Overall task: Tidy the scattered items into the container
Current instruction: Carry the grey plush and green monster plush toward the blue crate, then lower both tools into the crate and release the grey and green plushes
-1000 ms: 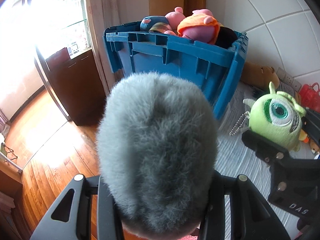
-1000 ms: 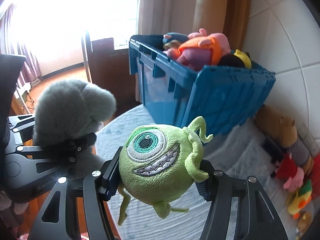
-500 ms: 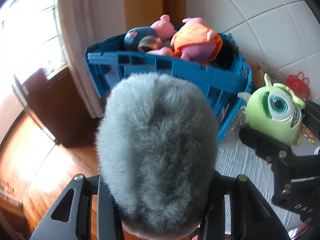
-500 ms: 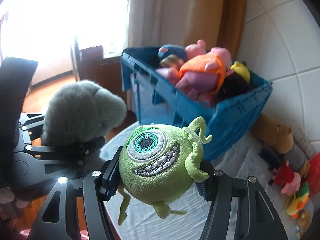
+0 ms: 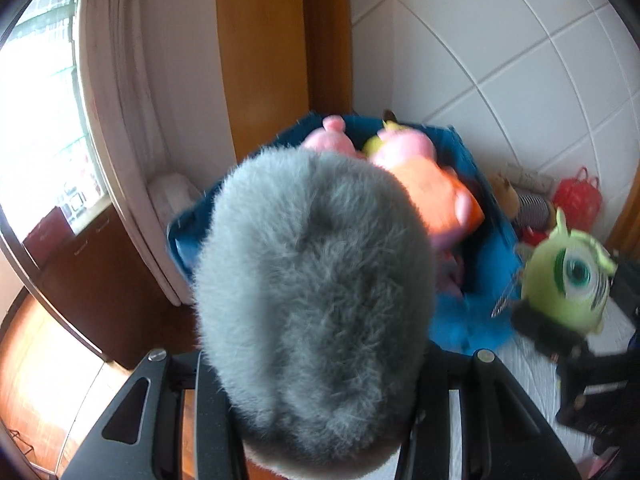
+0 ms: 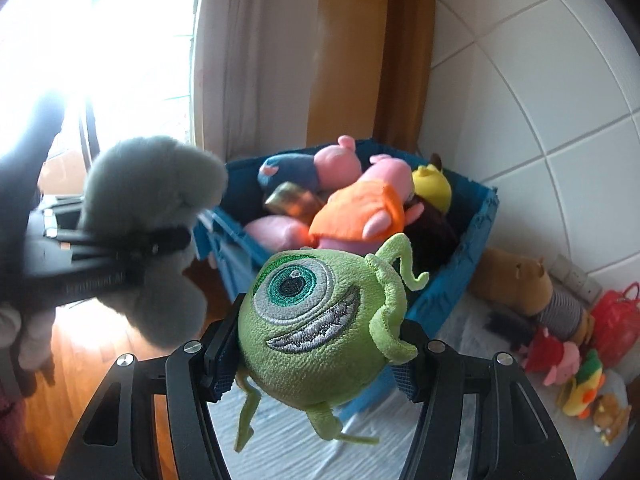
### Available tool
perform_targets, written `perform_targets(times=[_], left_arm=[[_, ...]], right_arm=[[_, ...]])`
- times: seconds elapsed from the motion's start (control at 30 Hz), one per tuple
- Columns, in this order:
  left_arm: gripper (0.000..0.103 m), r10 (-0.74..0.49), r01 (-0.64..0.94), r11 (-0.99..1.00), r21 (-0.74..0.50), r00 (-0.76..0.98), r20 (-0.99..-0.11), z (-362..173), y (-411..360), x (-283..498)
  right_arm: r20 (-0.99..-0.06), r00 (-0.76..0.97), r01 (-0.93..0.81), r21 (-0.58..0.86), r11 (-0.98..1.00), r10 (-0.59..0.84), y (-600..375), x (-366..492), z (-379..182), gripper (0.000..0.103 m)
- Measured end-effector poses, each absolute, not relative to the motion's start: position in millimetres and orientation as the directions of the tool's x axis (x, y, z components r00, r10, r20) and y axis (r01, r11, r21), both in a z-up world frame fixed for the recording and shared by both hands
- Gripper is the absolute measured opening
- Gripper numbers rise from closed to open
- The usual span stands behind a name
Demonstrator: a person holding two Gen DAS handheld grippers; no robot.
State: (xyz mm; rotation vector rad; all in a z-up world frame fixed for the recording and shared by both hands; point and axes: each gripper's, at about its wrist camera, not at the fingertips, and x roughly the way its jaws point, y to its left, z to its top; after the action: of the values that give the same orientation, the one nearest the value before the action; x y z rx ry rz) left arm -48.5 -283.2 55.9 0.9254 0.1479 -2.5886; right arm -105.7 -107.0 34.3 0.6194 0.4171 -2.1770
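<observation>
We've lifted both toys up toward the blue bin (image 6: 472, 248) since a second ago: left tool (image 5: 316, 392) clamped on the grey plush (image 5: 312, 292), right tool (image 6: 316, 356) gripping the green monster (image 6: 320, 320). The bin's opening now sits just ahead and below, so dropping comes next.
</observation>
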Motion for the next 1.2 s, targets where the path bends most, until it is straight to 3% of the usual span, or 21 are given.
perform_targets(times=[0.53,0.73,0.97,1.1,1.2], left_arm=[[0.04,-0.363,0.401,-0.912,0.087,-0.691,-0.625,67,-387,-154],[0.04,-0.257,0.269,-0.958,0.102,-0.646,-0.719,32,-427,-191],[0.04,-0.174,0.152,-0.983,0.104,-0.577,-0.798,-14,-435,-217],[0.044,-0.15,0.146,-0.986,0.081,-0.567,-0.81,-23,-439,-221],[0.06,-0.164,0.154,-0.984,0.091,-0.578,-0.799,-21,-441,-218]], right_arm=[[-0.557,-0.498,0.827,-0.073,-0.558,-0.664,-224,-180,37,0.062],[-0.574,-0.529,0.786,-0.053,-0.617,-0.625,-272,-198,30,0.062],[-0.677,-0.543,0.694,-0.029,-0.719,-0.497,-302,-234,3,0.062],[-0.712,-0.57,0.642,-0.074,-0.763,-0.41,-301,-243,-1,0.062],[-0.724,-0.575,0.646,-0.117,-0.755,-0.38,-306,-236,-3,0.064]])
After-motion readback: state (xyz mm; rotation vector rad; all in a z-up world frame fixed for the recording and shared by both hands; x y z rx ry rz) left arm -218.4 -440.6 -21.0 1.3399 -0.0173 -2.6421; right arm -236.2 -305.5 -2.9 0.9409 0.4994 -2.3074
